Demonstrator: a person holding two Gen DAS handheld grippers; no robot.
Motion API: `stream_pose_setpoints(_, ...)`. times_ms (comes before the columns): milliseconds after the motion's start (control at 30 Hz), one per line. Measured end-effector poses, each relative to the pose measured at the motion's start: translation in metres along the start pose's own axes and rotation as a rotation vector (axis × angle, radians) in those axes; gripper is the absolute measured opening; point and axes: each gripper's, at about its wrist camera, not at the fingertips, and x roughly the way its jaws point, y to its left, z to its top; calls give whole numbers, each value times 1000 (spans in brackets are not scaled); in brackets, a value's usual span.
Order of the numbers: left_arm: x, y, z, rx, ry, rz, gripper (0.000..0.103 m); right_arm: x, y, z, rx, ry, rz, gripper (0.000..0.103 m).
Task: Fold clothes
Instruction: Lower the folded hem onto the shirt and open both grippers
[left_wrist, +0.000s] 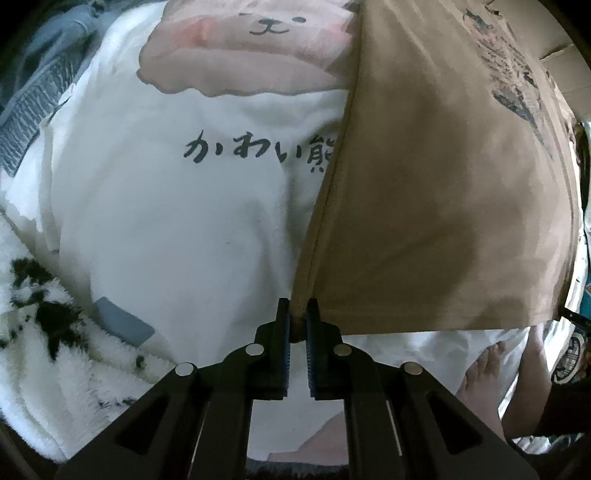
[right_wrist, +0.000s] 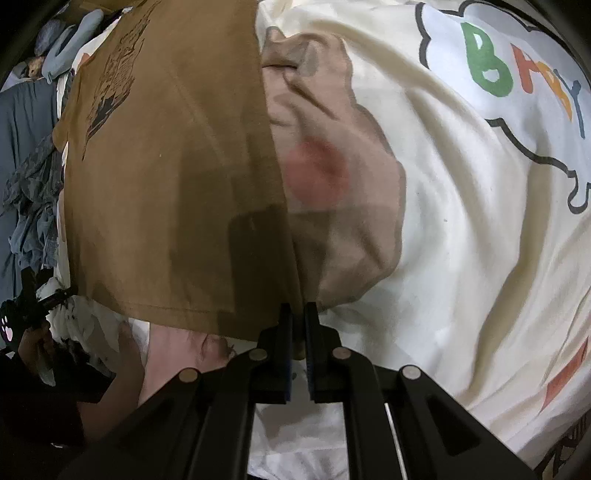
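The left gripper was clamped on the lower left corner of the brown T-shirt, the hem corner pinched between its two pads. The right gripper was closed on the opposite lower corner of the same garment, with fabric caught between its jaws. The shirt hung as a flat panel stretched between the two grippers, its bottom hem running level from one to the other and its body rising away from both cameras. It was raised above a cream bedsheet that lay spread beneath it.

The left wrist view alone showed a white garment with dark Japanese lettering and a pink bear print lying beside the shirt's left edge, a fluffy black-and-white blanket at the lower left, and grey striped fabric at the upper left. A bare foot showed below the hem.

The right wrist view alone showed the sheet's cloud print with coloured letters, a tan bear figure with a pink cheek just beside the shirt's right edge, and a heap of grey-blue clothing at the far left. The dark graphic printed on the shirt appeared in both views.
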Motion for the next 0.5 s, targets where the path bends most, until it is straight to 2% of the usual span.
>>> stream_pose_setpoints(267, -13, 7, 0, 14, 14, -12, 7, -20, 4, -5, -18, 26, -4, 5)
stream_pose_setpoints(500, 5, 14, 7, 24, 42, 27, 7, 9, 1, -1, -3, 72, -27, 5)
